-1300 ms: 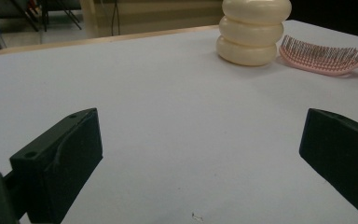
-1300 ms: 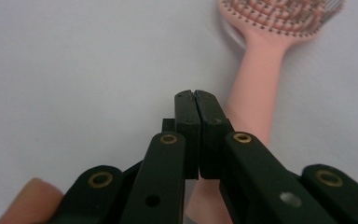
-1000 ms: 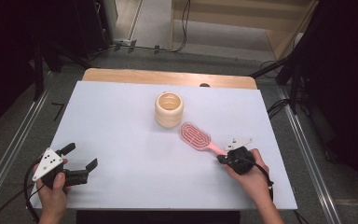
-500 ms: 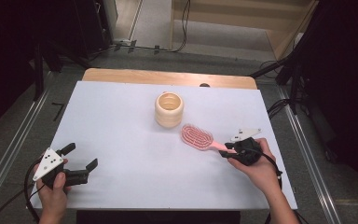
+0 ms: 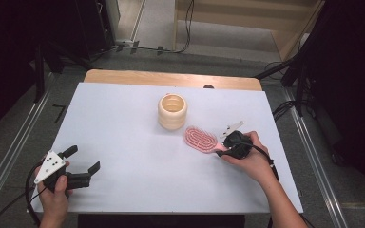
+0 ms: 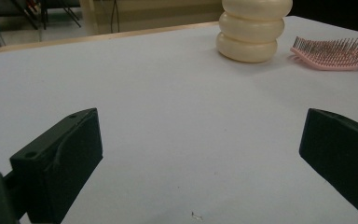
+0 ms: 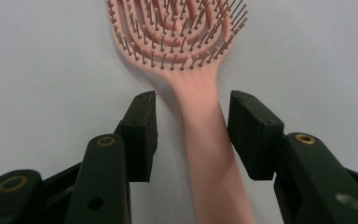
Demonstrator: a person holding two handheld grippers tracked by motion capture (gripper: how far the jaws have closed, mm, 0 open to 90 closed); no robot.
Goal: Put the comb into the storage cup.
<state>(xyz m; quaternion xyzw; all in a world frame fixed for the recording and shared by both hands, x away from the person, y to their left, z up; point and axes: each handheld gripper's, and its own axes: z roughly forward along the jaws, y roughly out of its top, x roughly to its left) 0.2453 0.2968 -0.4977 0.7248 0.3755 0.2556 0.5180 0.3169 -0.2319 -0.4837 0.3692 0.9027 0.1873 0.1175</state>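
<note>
Pink hairbrush [image 5: 200, 139] flat on white worktop [image 5: 123, 123], bristles up, right of centre, head toward cream ribbed cup [image 5: 172, 111], handle toward right gripper [image 5: 227, 142]. Brush head just beside cup base, not touching as far as high view shows. In left gripper view, brush [image 6: 333, 53] to the right of cup [image 6: 251, 28], both far across worktop [image 6: 168, 116].

Right gripper [image 7: 192, 109] low over the brush handle, jaws either side of it, handle [image 7: 205, 135] running up the gap between them. Jaws partly open, just been opening; small gap visible each side between pads and handle, so no grip on brush [image 7: 177, 32] now. Handle nearer the right-hand jaw in the right gripper view, touching or not cannot tell. Right hand [image 5: 247, 159] wrapped round gripper body, forearm in from bottom right.

Left gripper [image 5: 81, 160] near front-left corner of worktop, well apart from brush and cup, held in left hand [image 5: 54, 190]. Jaws wide open, nothing between them, bare worktop below in left gripper view [image 6: 200, 140].
</note>
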